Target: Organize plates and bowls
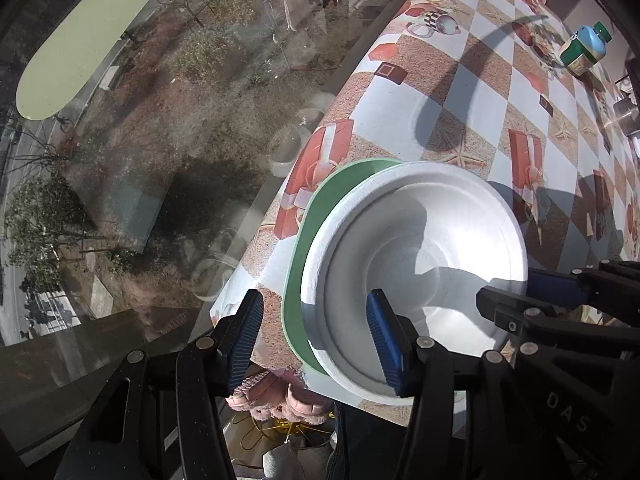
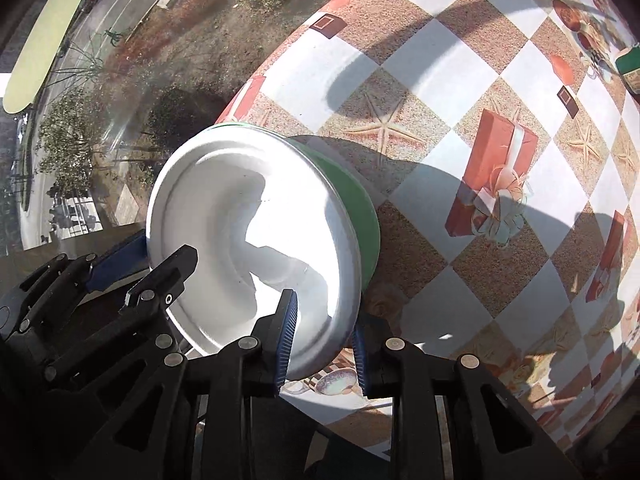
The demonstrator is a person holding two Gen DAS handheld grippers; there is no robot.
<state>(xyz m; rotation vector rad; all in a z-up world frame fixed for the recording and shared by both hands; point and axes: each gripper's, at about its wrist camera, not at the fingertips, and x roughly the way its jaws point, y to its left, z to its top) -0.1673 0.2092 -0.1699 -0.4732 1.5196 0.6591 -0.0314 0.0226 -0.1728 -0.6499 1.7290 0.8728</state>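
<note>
White bowl [image 1: 416, 256] rim between both grippers' fingers [image 2: 286, 338] — one inside each.

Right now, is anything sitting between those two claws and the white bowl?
No. Both claws straddle the rim of the white foam bowl, which sits in a green plate: left claw, right claw.

A table [image 1: 472, 92] covered with a checked, picture-printed cloth is seen, on which a green plate [image 1: 316, 216] and a bottle [image 1: 584, 50] rest.
</note>
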